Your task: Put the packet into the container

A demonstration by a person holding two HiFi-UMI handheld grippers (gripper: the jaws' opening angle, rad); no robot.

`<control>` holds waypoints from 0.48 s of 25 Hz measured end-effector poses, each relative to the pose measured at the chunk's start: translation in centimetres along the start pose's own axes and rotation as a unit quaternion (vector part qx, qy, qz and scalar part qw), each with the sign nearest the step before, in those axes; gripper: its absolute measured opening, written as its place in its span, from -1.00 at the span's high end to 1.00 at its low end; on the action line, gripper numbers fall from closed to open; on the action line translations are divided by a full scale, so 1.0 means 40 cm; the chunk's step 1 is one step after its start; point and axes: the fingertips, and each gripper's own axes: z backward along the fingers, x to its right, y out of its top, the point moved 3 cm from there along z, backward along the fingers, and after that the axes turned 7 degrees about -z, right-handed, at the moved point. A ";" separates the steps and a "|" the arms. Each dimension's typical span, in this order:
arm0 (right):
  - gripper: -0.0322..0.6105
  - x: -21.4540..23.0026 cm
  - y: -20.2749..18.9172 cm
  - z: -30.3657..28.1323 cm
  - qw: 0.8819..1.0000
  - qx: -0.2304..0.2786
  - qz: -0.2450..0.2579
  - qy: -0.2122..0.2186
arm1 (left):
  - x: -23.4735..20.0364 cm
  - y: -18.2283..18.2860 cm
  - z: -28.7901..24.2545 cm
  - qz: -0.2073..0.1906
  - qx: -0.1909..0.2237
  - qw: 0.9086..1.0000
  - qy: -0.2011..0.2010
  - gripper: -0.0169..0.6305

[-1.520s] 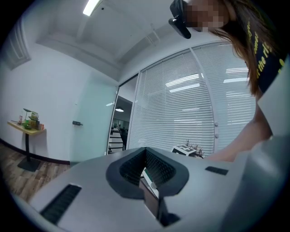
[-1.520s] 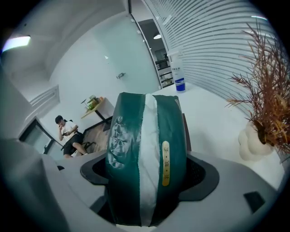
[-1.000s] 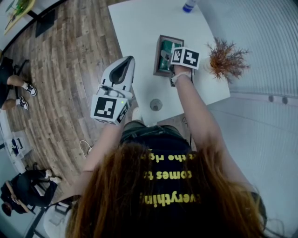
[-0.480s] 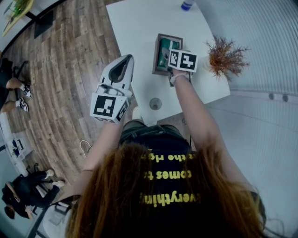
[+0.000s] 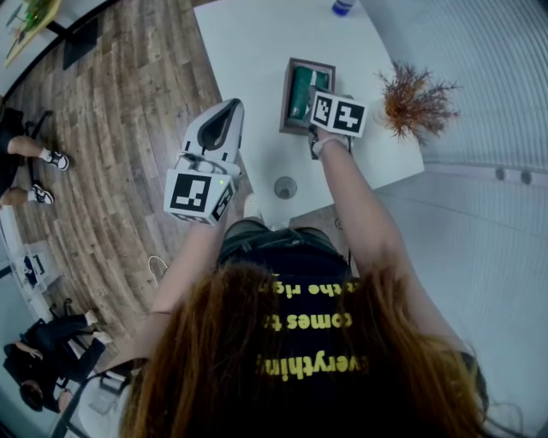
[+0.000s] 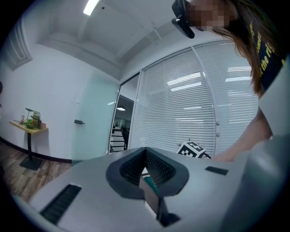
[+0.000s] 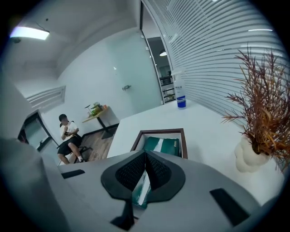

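Tabletop (image 5: 257,51), packet (image 7: 168,147) in container (image 7: 183,144), stripe (image 7: 157,144) seemingly plain only past closed right tongs (image 7: 145,154); left tongs (image 6: 145,152) closed.

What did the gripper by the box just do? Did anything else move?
The right gripper pulled back a little from the container toward the person, and its jaws are closing shut on nothing. The green packet now shows fully, lying in the container. The left gripper, plant and bottle stayed put.

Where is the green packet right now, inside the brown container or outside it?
Inside. The green packet lies flat within the brown container in the head view; the right gripper view shows it there too.
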 end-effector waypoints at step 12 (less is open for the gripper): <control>0.84 -0.036 0.116 0.147 0.982 0.174 0.030 0.070 | 0.002 0.007 -0.009 -0.004 -0.004 1.000 0.006 0.94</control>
